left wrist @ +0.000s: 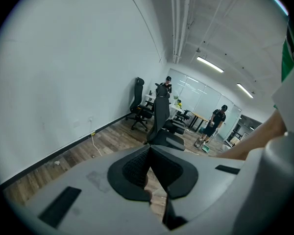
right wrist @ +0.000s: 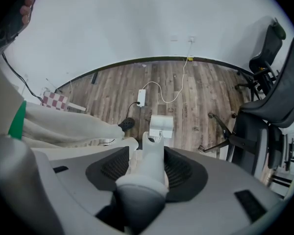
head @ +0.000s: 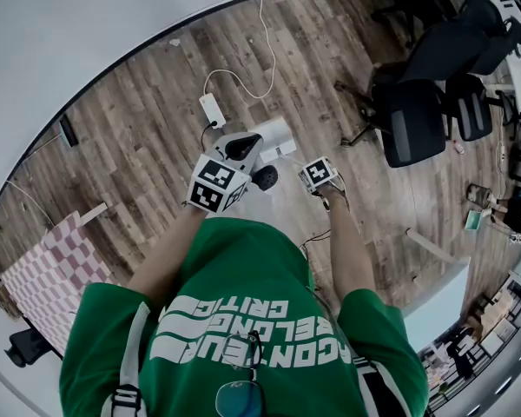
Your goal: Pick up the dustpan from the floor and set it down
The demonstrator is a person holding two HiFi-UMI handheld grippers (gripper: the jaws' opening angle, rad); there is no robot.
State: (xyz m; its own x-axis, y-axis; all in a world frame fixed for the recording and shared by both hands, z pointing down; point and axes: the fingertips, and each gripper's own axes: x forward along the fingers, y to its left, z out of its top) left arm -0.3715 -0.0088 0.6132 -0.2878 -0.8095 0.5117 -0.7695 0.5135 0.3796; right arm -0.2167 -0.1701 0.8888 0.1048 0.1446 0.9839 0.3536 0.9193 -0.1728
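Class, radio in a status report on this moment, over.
Left tool shut, empty. Right tool shut on white plastic dustpan handle. Black shoe and white power strip near pan.

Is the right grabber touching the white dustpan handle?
Touching. The right gripper view shows the white dustpan handle clamped between the jaws of the right gripper, with no gap on either side.

Wood-plank floor (head: 156, 120) under me: a white power strip (head: 212, 109) lay on it, its cable (head: 265, 42) snaking toward the wall. A checkered mat (head: 48, 272) lay off left, and black office chairs (head: 412, 120) stood right. Dustpan (head: 278, 135) touching the planks? I couldn't tell.
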